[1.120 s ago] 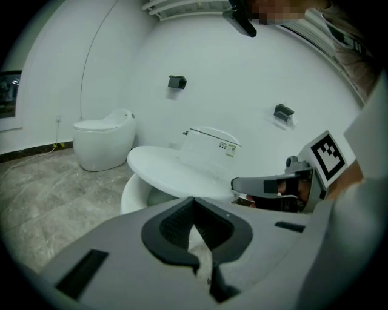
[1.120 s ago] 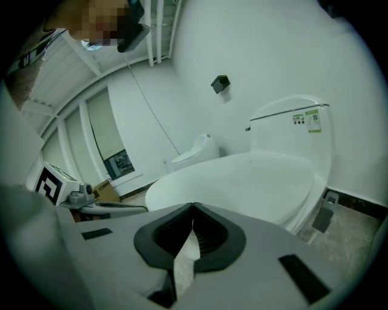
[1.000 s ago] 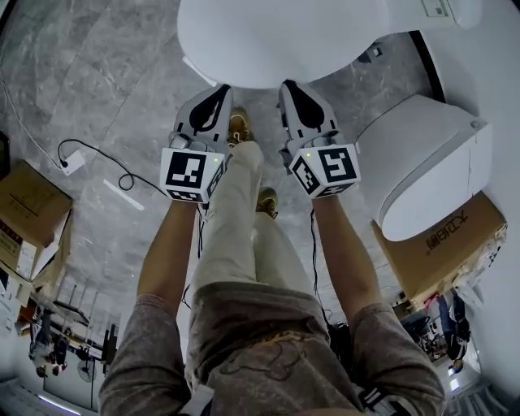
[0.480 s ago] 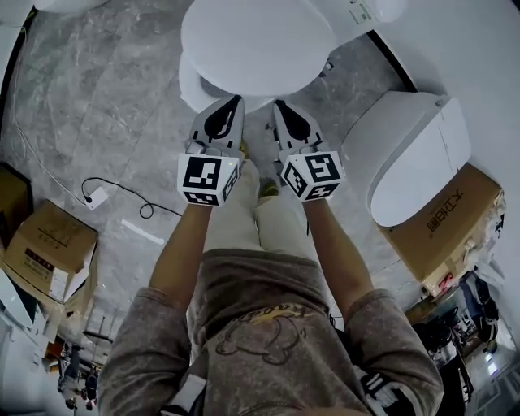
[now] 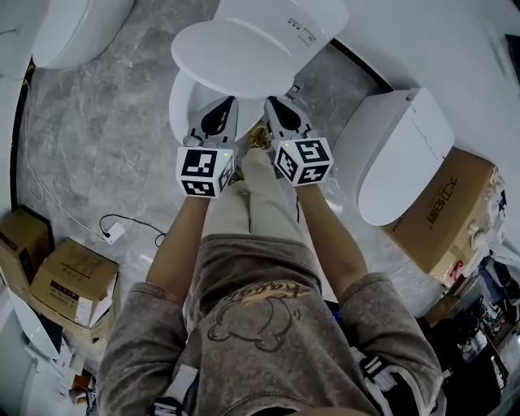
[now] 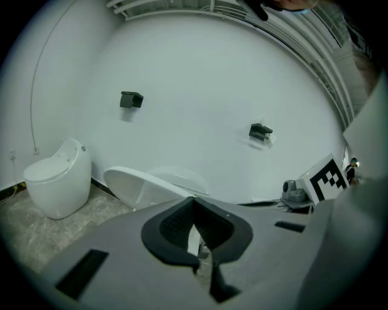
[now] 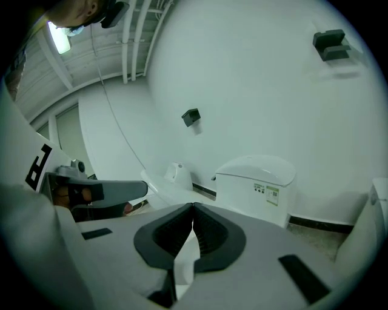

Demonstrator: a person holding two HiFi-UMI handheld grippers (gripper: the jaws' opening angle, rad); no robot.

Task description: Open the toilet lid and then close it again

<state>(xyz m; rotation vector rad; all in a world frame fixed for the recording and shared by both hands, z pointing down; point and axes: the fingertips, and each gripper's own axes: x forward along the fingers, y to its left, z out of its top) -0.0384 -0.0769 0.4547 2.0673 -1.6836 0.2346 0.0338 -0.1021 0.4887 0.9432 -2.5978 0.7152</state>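
L claw [image 5: 230, 100] pinched shut, empty, tip tucked under lid's front edge. Toilet lid [image 5: 236, 57] sits just above and ahead of both claws, part-raised off the bowl [image 5: 180, 104]. R claw [image 5: 272, 100] just beside L, also shut and empty. Lift step imo: push both tips up evenly, follow hinge arc toward tank [image 5: 284, 20], else lid slips and slams.

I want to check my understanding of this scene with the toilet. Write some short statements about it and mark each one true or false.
1. The left gripper and the right gripper both have their jaws together. True.
2. The toilet lid lies flat and fully closed. False: its front is tilted up, and the bowl rim shows beneath it.
3. A cardboard box lies beside another toilet. True.
4. Only one gripper is at the lid. False: both point at its front edge.
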